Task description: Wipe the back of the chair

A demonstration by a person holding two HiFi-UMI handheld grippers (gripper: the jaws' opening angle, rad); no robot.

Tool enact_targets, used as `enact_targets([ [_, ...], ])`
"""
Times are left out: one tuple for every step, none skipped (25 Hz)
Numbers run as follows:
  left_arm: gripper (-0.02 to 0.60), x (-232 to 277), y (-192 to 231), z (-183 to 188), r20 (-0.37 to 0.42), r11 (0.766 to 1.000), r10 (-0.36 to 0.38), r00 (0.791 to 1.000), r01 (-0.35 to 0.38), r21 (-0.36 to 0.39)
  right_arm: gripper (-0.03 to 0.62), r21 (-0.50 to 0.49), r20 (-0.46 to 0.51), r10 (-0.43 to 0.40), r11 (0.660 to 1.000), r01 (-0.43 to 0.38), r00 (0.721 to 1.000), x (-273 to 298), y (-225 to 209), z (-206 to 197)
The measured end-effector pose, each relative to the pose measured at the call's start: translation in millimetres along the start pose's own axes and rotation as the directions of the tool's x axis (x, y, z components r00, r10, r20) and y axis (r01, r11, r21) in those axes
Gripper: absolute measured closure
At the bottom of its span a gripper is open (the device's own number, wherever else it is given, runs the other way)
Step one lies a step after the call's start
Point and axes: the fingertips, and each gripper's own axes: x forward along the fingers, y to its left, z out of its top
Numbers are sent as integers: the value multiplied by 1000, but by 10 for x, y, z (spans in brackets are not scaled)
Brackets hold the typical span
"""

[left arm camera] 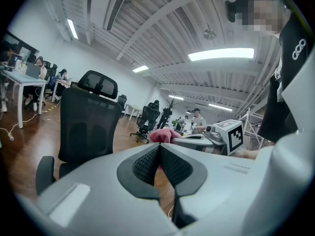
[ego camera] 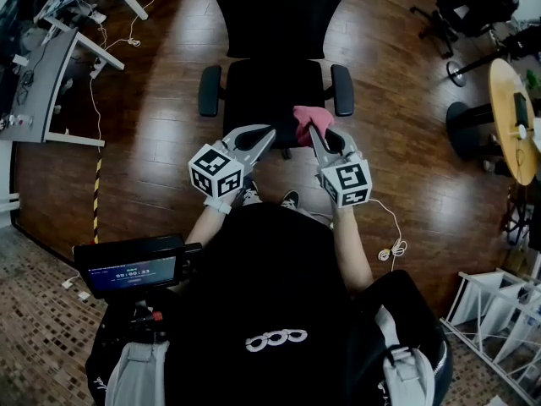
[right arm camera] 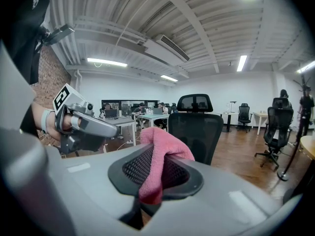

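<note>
- Head view: the black office chair (ego camera: 279, 83) is seen straight ahead of the person, its seat nearest and its mesh back (ego camera: 278, 11) on the far side, upright, with a headrest shown in both gripper views.
- No contact with the back has been made; both grippers are held over the near edge of the seat, well short of it.
- A pink cloth (ego camera: 309, 122) is pinched in the right gripper (ego camera: 314, 131), whose jaws are clamped on a fold. Most of the cloth is bunched above the pads and a tail hangs below them.
- The left gripper (ego camera: 270, 129) is held just beside it with its jaws pressed together and nothing between them.
- Dark wood floor (ego camera: 152, 142) surrounds the chair; a white cable (ego camera: 390, 245) lies by the person's right side, and other chairs and desks stand well apart.
- Risks, as judged:
  - The chair may roll or swivel away once the cloth is pressed on the back, since it is not steadied by the left gripper.
  - The cloth may be dragged out of the jaws by the mesh, since only a fold is held.
  - Bare jaw tips may scrape the mesh if the bunched cloth is not presented first.
  - The cable may be caught underfoot if a step is taken around the chair.
</note>
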Motion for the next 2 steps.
enact_targets([
  [591,1,-12,-11,-2,1000,-1,1000,1,-2,556,2,-3,1,1000,-1,1000,-8,4,-13],
  [591,1,-25,-23,-3,1000,-1,1000,1,-4,556,4,-6,3,1000,-2,1000,-15,8,-26],
])
